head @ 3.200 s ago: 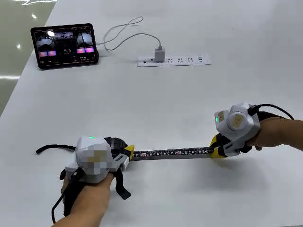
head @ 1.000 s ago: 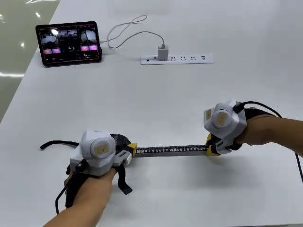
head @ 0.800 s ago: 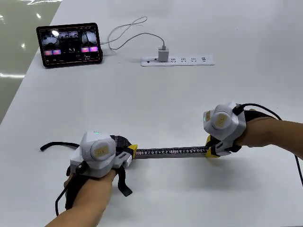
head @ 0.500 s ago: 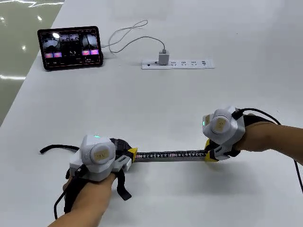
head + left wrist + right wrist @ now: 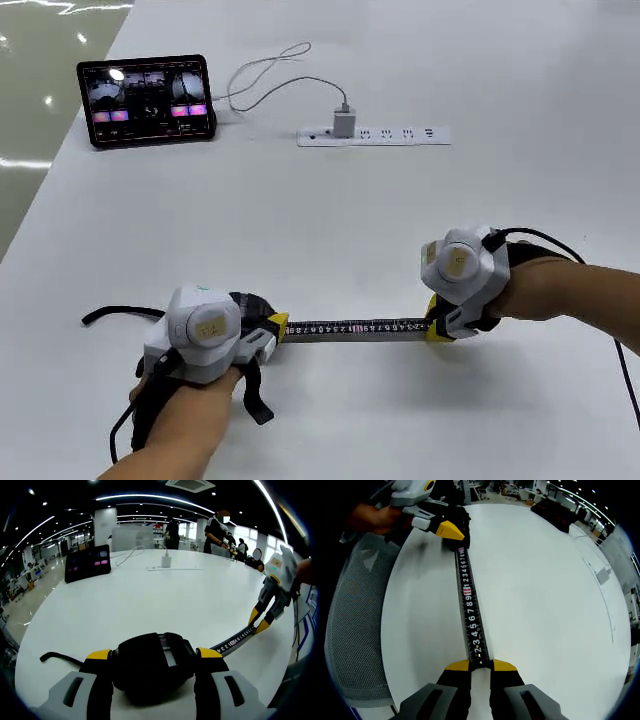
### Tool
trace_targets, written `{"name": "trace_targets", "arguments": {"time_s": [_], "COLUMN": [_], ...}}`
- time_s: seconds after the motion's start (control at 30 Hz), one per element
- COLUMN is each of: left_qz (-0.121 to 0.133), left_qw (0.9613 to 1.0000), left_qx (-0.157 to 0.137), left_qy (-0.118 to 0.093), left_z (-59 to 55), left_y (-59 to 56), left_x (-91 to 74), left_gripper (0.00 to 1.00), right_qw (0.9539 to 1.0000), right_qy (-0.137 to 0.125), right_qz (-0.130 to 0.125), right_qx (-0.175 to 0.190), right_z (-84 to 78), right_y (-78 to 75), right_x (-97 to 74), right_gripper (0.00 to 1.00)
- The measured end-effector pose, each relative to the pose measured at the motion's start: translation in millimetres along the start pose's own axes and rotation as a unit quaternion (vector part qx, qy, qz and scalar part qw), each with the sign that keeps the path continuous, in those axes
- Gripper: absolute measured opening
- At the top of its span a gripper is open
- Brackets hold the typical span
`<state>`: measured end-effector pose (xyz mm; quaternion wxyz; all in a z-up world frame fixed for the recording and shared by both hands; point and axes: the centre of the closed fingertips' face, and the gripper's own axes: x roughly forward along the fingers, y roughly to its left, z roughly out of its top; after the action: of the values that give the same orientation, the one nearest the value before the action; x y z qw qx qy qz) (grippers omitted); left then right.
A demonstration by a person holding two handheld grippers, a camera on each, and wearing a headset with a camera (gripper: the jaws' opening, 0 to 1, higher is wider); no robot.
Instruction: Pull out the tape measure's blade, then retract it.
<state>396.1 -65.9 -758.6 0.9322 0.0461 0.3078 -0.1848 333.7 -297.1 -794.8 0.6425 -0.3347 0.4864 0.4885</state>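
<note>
On the table [image 5: 330, 220], left gripper [image 5: 266, 330] clamps the tape measure [image 5: 150, 667]; right gripper [image 5: 437, 331] pinches its blade [image 5: 350, 327], running left-right.

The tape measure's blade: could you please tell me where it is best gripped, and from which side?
Probably at its free end, coming along the line of the blade from the side away from the case. The blade lies flat and straight on the table, so an in-line grip keeps the pull straight. The right gripper holds it so, fingers either side of the tip.
</note>
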Motion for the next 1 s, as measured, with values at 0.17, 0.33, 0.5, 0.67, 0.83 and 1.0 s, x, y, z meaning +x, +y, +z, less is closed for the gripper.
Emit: {"name": "trace_targets", "arguments": {"time_s": [0.17,0.33,0.5,0.67,0.83,1.0], "left_qz": [0.000,0.000,0.000,0.000,0.000,0.000], "left_qw": [1.0000,1.0000,1.0000,1.0000,1.0000,1.0000], "left_qx": [0.000,0.000,-0.001,-0.001,-0.001,-0.001], "left_qy": [0.000,0.000,0.001,0.000,0.001,0.001], "left_z": [0.1,-0.1,0.0,0.1,0.0,0.0], "left_y": [-0.1,-0.1,0.1,0.2,0.2,0.5], "left_x": [-0.1,-0.2,0.0,-0.2,0.0,0.2], "left_gripper": [0.61,0.61,0.61,0.61,0.61,0.61], "right_qw": [1.0000,1.0000,1.0000,1.0000,1.0000,1.0000], "right_qy": [-0.001,-0.002,-0.004,-0.007,-0.007,-0.008], "right_qz": [-0.001,-0.001,0.001,0.001,0.003,0.003], "right_qx": [0.001,0.001,0.004,0.002,0.003,0.002], "right_z": [3.5,6.6,9.5,12.8,16.2,18.9], "right_y": [0.4,0.9,1.5,2.7,3.2,3.5], "right_x": [0.8,1.8,2.9,4.0,5.3,6.3], "right_gripper": [0.09,0.09,0.09,0.09,0.09,0.10]}}
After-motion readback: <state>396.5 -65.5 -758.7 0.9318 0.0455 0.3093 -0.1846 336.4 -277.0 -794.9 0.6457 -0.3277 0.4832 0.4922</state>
